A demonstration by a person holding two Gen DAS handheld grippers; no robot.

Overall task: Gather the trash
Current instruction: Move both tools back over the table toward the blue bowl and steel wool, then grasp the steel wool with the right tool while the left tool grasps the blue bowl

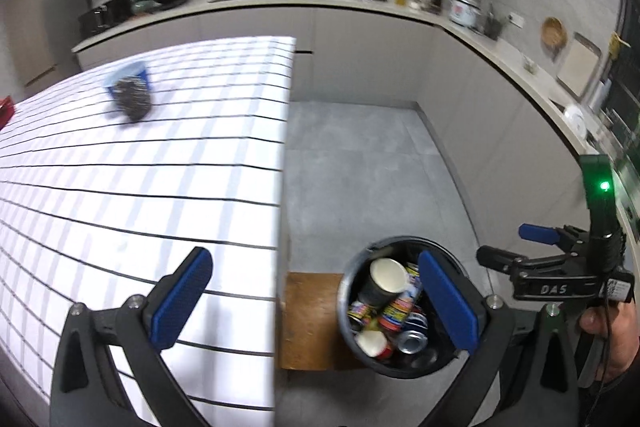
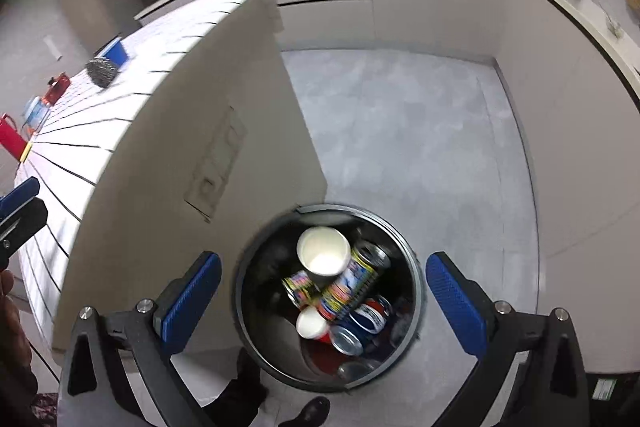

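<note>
Trash bin (image 2: pixel 328 297), holding cans and paper cups, sits on the floor directly below the empty, wide-open right tongs (image 2: pixel 322 291); left tongs (image 1: pixel 316 299), also open and empty, straddle table edge (image 1: pixel 280 187), bin under their right finger.

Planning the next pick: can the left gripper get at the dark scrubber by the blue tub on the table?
Probably yes: the left gripper is open and empty, and bare checked table lies between it and the scrubber.
</note>
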